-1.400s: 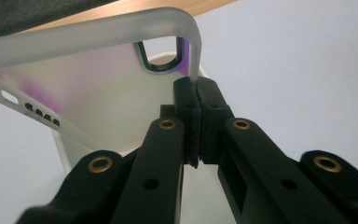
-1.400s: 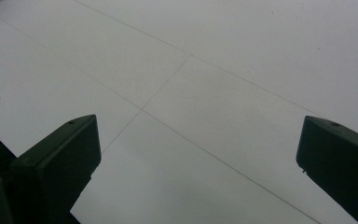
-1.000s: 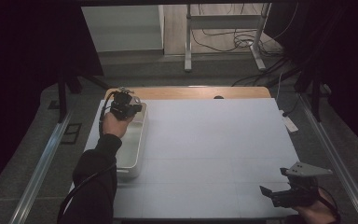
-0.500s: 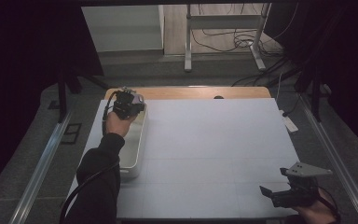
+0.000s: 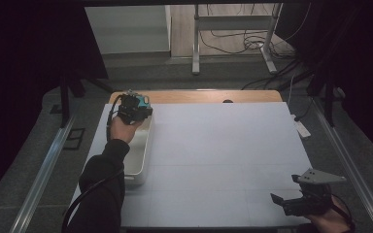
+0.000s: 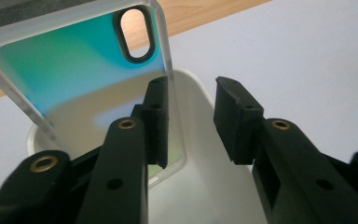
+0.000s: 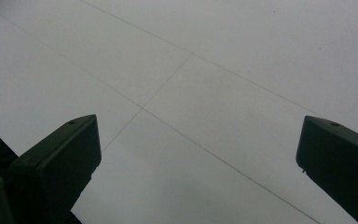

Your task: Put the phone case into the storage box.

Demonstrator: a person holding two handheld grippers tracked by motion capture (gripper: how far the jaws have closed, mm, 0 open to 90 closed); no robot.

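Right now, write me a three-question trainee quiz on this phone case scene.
1. True or false: the phone case stands over the white bin.
2. Is the left gripper clamped on the case? A yes, B no, its jaws have just been opening and a gap shows.
3. What lies under the right gripper?

Key: 1 true. 2 B. 3 The bare white table.

Black left gripper (image 6: 189, 119) with brass-ringed screw holes; dark sleeve (image 5: 102, 184).
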